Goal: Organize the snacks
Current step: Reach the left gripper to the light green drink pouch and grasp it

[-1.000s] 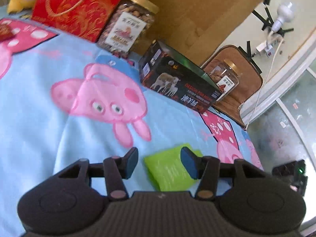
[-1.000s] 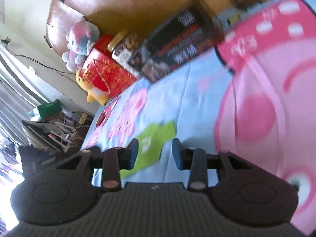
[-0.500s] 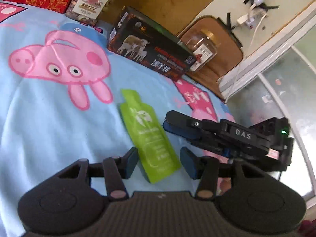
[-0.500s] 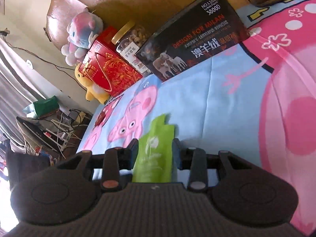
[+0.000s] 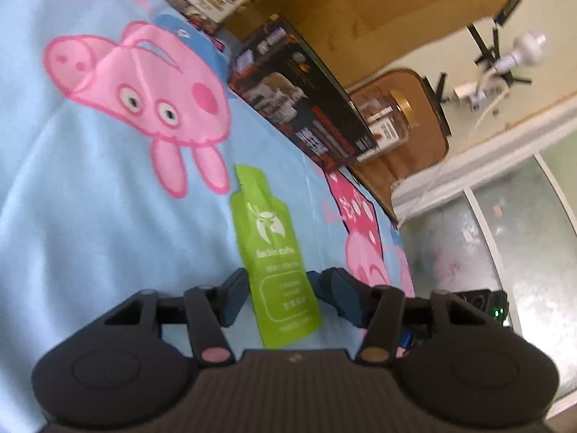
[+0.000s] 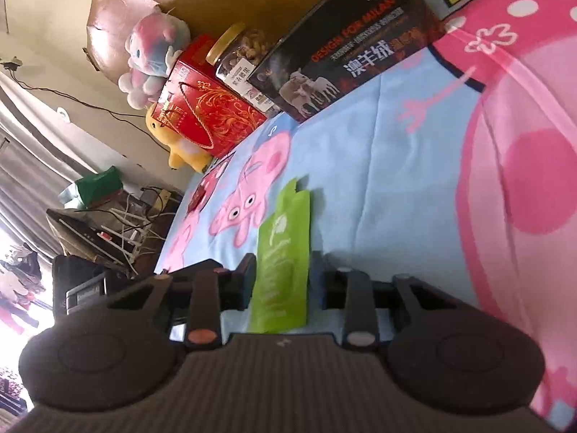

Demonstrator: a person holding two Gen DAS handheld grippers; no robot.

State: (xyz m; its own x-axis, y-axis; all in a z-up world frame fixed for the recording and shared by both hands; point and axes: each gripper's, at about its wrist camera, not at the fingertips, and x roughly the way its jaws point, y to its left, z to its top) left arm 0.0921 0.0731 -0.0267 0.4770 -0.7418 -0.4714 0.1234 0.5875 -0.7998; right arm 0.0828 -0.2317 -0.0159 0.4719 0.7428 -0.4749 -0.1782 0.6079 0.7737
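Observation:
A flat green snack pouch [image 5: 274,252] lies on the blue cartoon-pig bed sheet [image 5: 90,234], spout end pointing away. My left gripper [image 5: 286,296] straddles its lower half. Its jaws are closing, with a small gap left at each edge of the pouch. A dark blue finger [image 5: 315,281] of the other gripper sits at the pouch's right edge. In the right wrist view the same pouch [image 6: 285,252] fills the space between the fingers of my right gripper [image 6: 283,276]. Those jaws are closing too, pads close beside both edges, and the pouch shows no squeeze.
A black box [image 6: 353,54] stands along the headboard. Beside it are a gold-lidded nut jar [image 6: 241,54], a red gift bag [image 6: 205,108] and plush toys [image 6: 155,54]. A second jar [image 5: 389,119] stands at the box's other end. The bed's edge and the floor [image 5: 505,234] lie to the right.
The left gripper sank and rolled, and the pouch now sits between its fingers. The right gripper slid in along the sheet, took the pouch between its fingers, and its gap narrowed.

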